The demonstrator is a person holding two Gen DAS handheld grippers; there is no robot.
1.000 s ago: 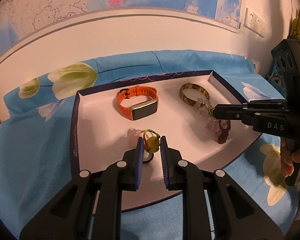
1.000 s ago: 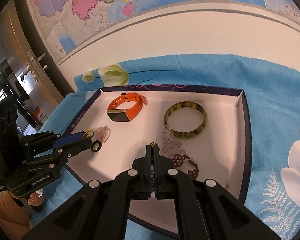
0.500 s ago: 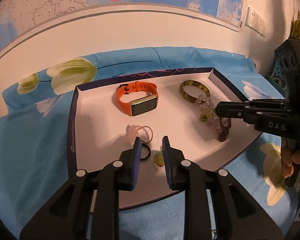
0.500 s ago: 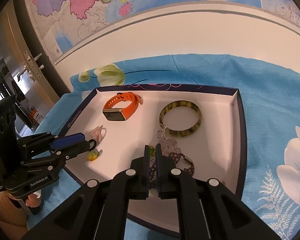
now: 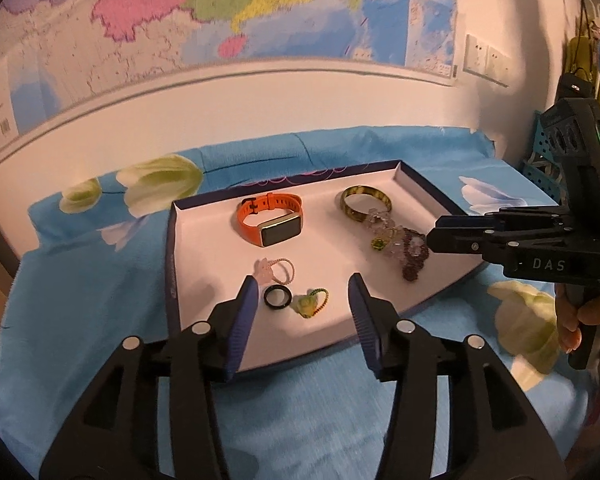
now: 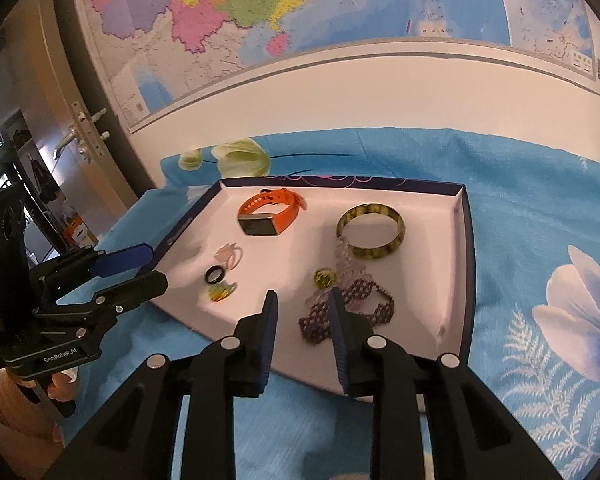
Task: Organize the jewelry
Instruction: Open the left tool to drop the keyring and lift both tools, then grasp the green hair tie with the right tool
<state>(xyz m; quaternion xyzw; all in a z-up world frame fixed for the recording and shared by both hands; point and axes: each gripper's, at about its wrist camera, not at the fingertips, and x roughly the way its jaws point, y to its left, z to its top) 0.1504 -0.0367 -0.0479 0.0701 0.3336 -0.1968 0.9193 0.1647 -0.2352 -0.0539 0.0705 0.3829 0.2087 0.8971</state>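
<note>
A white tray with a dark blue rim (image 5: pixel 171 256) (image 6: pixel 466 240) lies on the blue cloth. In it are an orange smartwatch (image 5: pixel 270 220) (image 6: pixel 266 214), a mottled green bangle (image 5: pixel 365 200) (image 6: pixel 371 232), a crystal and purple bead bracelet (image 5: pixel 404 246) (image 6: pixel 348 304), a pink flower ring (image 5: pixel 274 276) (image 6: pixel 229 257), a black ring (image 5: pixel 277 297) (image 6: pixel 214 275) and a green beaded charm (image 5: pixel 310 304) (image 6: pixel 220 292). My left gripper (image 5: pixel 303 314) (image 6: pixel 140 266) is open and empty, just short of the tray's near edge. My right gripper (image 6: pixel 302 320) (image 5: pixel 434 236) is open and empty over the bead bracelet.
A blue floral cloth (image 5: pixel 80 280) (image 6: pixel 540 240) covers the surface. A map (image 5: pixel 220 20) hangs on the wall behind. A door with a handle (image 6: pixel 76 132) stands at the left in the right wrist view. A blue perforated rack (image 5: pixel 548 168) stands at the far right.
Both grippers have opened and drawn back toward the tray's near edge. The left let go of the green charm by the black ring; the right let go of the bead bracelet.
</note>
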